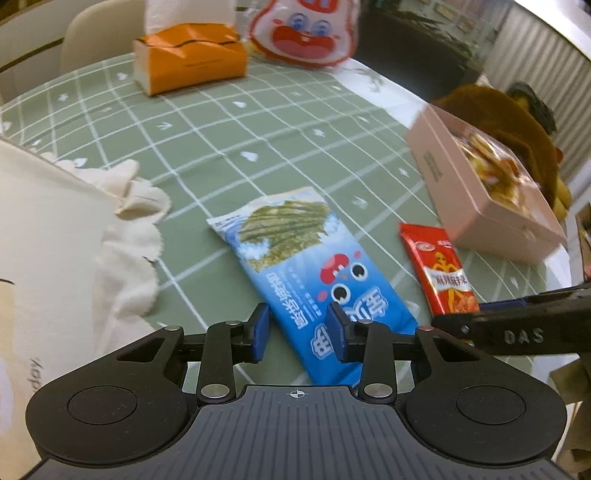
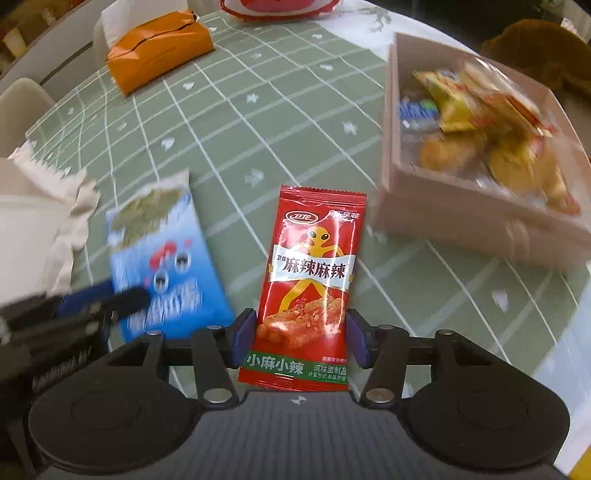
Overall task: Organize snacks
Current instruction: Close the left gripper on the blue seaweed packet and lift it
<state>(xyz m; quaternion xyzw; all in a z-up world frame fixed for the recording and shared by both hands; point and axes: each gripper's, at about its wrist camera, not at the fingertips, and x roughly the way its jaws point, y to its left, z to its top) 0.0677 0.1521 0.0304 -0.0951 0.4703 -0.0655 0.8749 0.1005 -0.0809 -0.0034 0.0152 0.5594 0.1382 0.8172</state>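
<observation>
An orange tissue box stands at the far side of the desk, on its green checked cloth; a brown plush toy sits behind the right edge

Blue snack packet and left hand-held gripper are motion-blurred in right wrist view, print unreadable. Pink box is smeared in both views, its wrapped snacks can't be told apart, and the brown plush behind it is mostly hidden. Cartoon bag and white tissue are cut by the top edge; cream fabric runs off the left edge, and the red packet's lower end hides behind the gripper body.
</observation>
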